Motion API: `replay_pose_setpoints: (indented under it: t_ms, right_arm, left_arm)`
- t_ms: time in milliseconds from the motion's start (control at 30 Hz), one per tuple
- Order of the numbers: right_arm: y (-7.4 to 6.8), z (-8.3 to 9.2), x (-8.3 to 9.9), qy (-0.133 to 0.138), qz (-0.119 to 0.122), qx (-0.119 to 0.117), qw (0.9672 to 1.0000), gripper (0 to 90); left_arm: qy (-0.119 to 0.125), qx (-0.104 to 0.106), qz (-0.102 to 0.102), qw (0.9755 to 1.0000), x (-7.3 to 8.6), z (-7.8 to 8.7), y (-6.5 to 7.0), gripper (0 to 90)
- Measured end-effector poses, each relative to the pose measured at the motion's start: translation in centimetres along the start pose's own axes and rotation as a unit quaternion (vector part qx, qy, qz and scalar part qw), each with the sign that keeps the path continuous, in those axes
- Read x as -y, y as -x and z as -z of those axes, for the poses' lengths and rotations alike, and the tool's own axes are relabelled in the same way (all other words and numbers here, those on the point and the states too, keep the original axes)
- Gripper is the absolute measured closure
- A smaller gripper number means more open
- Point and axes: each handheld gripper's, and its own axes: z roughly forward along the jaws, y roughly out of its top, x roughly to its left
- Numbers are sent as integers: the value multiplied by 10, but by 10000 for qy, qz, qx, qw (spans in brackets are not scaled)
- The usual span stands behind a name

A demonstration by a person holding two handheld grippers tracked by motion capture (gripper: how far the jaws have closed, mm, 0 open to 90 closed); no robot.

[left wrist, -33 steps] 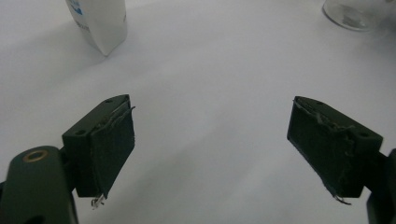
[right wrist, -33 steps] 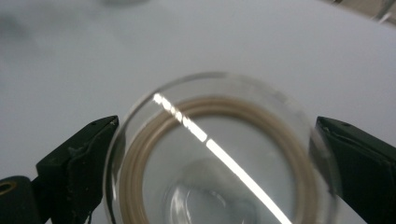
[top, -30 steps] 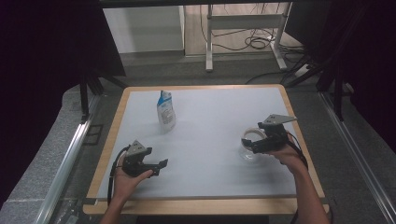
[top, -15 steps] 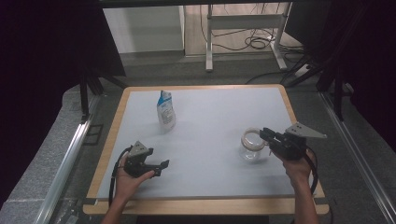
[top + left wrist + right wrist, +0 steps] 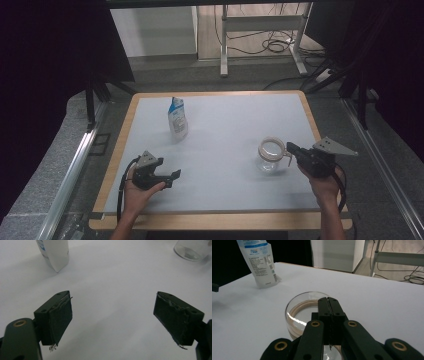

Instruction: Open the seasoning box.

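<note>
A: Where is the jar (image 5: 272,155)?

B: Standing upright on the table (image 5: 225,125), mouth up, at the right side, just in front of the right gripper (image 5: 291,148).

A: Is that gripper holding it?

B: No. The right gripper view shows its jaws pressed together with nothing between them, tips over the jar's rim; they have just been closing. A second ago the gripper was over the jar; now it sits further right.

A: The left gripper (image 5: 112,315)?

B: Jaws wide apart, empty; the pouch (image 5: 53,253) stands beyond.
</note>
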Motion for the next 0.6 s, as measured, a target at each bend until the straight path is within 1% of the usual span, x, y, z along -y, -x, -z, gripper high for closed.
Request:
replay_pose_setpoints:
  t_ms: [100,200,400,600]
  right_arm:
    - [3,1,1,30,-62,7,10000,898]
    - [4,0,2,-7,-89,39,10000,898]
    - [3,-4,4,-118,-59,169,9998,898]
    - [4,-6,7,-192,-70,213,9996,898]
  left_arm:
    - [-16,53,-22,10000,1,-1,1,154]
    - [-18,91,-56,9999,2,-1,3,155]
    - [4,193,-65,9998,2,-3,7,158]
    - [57,263,-89,9996,1,-2,10,161]
